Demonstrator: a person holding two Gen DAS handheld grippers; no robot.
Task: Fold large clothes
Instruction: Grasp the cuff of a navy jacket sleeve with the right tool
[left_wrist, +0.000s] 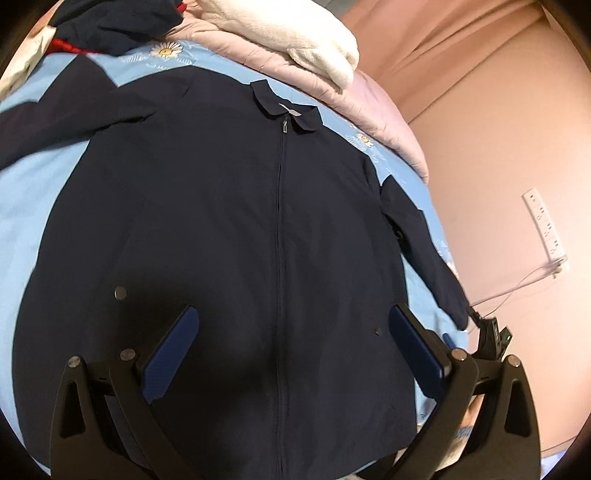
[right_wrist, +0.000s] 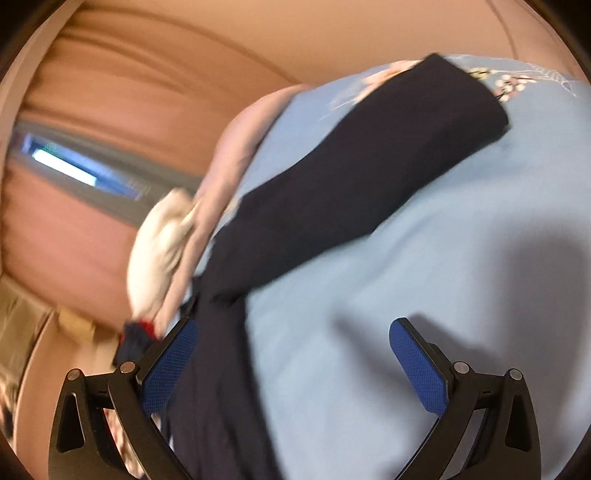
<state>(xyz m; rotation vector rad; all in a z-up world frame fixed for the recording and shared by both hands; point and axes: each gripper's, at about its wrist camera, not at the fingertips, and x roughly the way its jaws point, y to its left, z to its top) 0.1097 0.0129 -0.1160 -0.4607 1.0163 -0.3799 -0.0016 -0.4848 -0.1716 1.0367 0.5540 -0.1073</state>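
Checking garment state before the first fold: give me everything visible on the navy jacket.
The navy jacket lies front up, spread flat on the light blue sheet. It looks like thin, smooth woven cloth. The centre zip is closed up to the small turned-down collar, and round snaps show near the hem. Both sleeves angle outward. Both open grippers, left gripper and right gripper, hold nothing.

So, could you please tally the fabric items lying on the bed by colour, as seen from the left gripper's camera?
Navy: 2, the spread jacket and a bundled garment with red trim.
Pink: 1, the quilt.
Cream: 1, the fleecy blanket.
Total: 4, all on the blue sheet.
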